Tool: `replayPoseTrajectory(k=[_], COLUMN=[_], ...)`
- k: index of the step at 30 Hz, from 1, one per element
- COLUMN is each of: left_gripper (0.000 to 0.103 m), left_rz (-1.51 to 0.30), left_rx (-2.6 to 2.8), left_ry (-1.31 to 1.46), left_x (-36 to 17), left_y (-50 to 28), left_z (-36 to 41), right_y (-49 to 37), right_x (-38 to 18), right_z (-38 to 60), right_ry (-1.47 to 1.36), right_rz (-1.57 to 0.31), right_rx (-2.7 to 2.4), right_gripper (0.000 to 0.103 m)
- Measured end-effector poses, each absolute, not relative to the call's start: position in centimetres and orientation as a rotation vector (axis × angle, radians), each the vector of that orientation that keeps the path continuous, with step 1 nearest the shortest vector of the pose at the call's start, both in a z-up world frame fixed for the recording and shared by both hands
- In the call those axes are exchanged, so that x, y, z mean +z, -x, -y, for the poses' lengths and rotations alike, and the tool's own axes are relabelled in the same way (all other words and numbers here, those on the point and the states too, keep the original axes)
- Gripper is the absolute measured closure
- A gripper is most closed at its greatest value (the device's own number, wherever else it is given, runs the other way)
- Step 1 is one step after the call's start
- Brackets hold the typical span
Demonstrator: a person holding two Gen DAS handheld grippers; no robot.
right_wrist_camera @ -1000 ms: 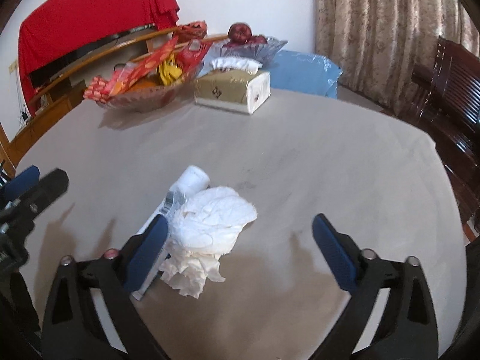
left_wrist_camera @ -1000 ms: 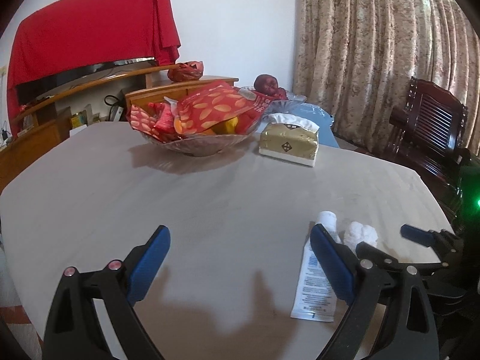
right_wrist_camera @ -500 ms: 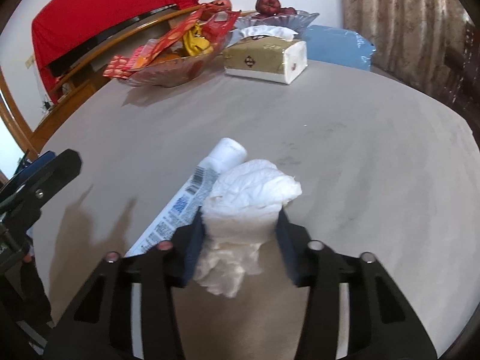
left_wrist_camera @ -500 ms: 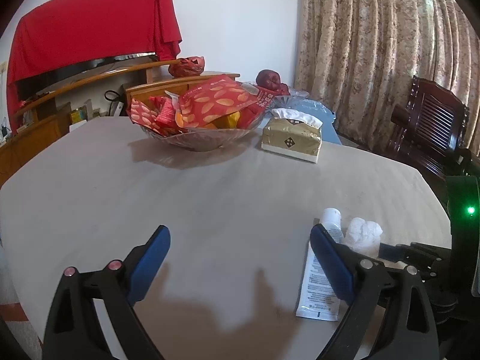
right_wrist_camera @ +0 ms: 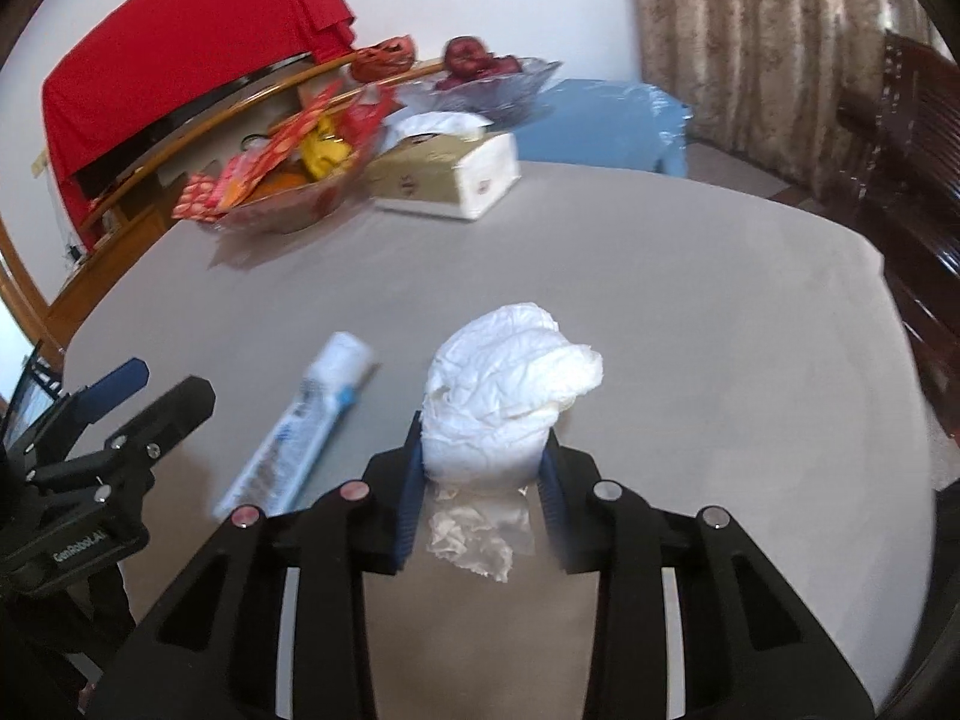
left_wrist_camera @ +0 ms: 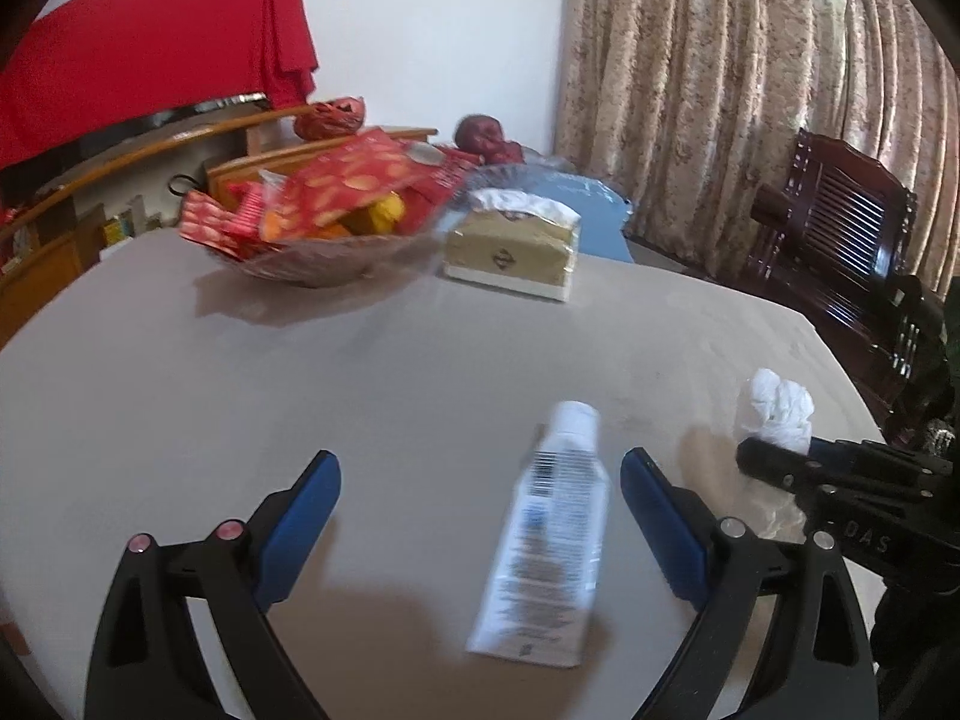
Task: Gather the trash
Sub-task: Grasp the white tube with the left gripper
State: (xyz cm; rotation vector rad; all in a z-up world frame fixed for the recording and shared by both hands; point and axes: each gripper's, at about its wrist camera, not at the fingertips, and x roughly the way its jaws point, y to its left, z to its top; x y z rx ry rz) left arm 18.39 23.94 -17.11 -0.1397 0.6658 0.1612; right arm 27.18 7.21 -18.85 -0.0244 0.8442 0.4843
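the big grey table (left_wrist_camera: 180, 396) fills most of both views. at its far edge sits a glass bowl (left_wrist_camera: 324, 258) full of red snack packs, and just beside it, on the right, is a gold tissue box (left_wrist_camera: 510, 249) with a white tissue poking out of the top. behind the far edge of the table there is a second glass bowl (right_wrist_camera: 480, 90) with dark red fruit in it and a blue plastic thing (right_wrist_camera: 606, 120). a dark wood chair (left_wrist_camera: 840, 228) stands past the right edge of the table, in front of a long curtain (left_wrist_camera: 720, 78). near the front edge of the table the left claw (left_wrist_camera: 480, 522) is wide open, with its two blue pads far apart. a white tube (left_wrist_camera: 549, 546) lies flat on the table between those pads, but they do not touch it, and its cap points toward the far edge. the right claw (right_wrist_camera: 480, 468) is toward the right edge of the table. its jaws have just been closing and now squeeze a ball of white crumpled tissue (right_wrist_camera: 504, 384) between the blue pads. most of the ball sticks out past the tips of the claw. a small loose bit of it hangs under the claw. the tissue ball is near the tube and to its right.
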Motion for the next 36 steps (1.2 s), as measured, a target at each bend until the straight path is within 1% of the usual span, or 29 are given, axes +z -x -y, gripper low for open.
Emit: replayPoseTrajectory(k=[6, 13, 14, 17, 18, 22, 23, 24, 25, 26, 32, 34, 36], left_gripper=[0.01, 0.012, 0.013, 0.019, 0.024, 0.029, 0.035, 0.046, 0.055, 0.059, 0.06, 0.069, 0.07], left_rz=[-0.72, -0.797, -0.814, -0.873, -0.892, -0.901, -0.898, -0.892, -0.886, -0.88, -0.843, -0.821, -0.803], left_rx=[0.168, 0.182, 0.181, 0.176, 0.177, 0.188, 0.189, 0.194, 0.193, 0.185, 0.176, 0.166, 0.151], left_ry=[0.145, 0.111, 0.107, 0.11, 0.122, 0.127, 0.124, 0.124, 0.128, 0.139, 0.207, 0.225, 0.235], left_x=[-18.6, -20.3, -20.5, -21.4, -21.7, -21.8, -21.8, -21.7, -21.6, -21.5, -20.6, -19.9, -19.0], left_y=[-20.8, -23.3, -23.5, -24.3, -24.5, -24.6, -24.5, -24.4, -24.2, -24.0, -22.7, -22.0, -21.3], left_z=[-22.4, -21.7, -21.7, -21.6, -21.9, -22.3, -22.3, -22.4, -22.5, -22.8, -24.2, -24.3, -24.2], right_y=[-27.5, -27.7, -27.6, -27.6, -27.6, -27.4, -27.2, -27.1, -27.0, -26.8, -25.8, -25.3, -24.9], right_x=[-19.3, -19.7, -19.7, -19.6, -19.6, -19.6, -19.5, -19.5, -19.3, -19.1, -17.6, -16.9, -16.2], right_z=[-5.1, -4.8, -4.8, -4.9, -4.9, -5.1, -5.2, -5.1, -5.1, -5.1, -4.5, -4.4, -4.2], right_ry=[0.019, 0.008, 0.009, 0.013, 0.012, 0.013, 0.013, 0.013, 0.013, 0.013, 0.019, 0.022, 0.028], right_rz=[-0.849, -0.854, -0.852, -0.85, -0.85, -0.852, -0.853, -0.853, -0.851, -0.847, -0.816, -0.8, -0.786], right_rx=[0.453, 0.449, 0.449, 0.454, 0.455, 0.461, 0.463, 0.465, 0.467, 0.47, 0.483, 0.49, 0.499], right_gripper=[0.071, 0.071, 0.071, 0.07, 0.07, 0.07, 0.07, 0.07, 0.07, 0.07, 0.07, 0.07, 0.07])
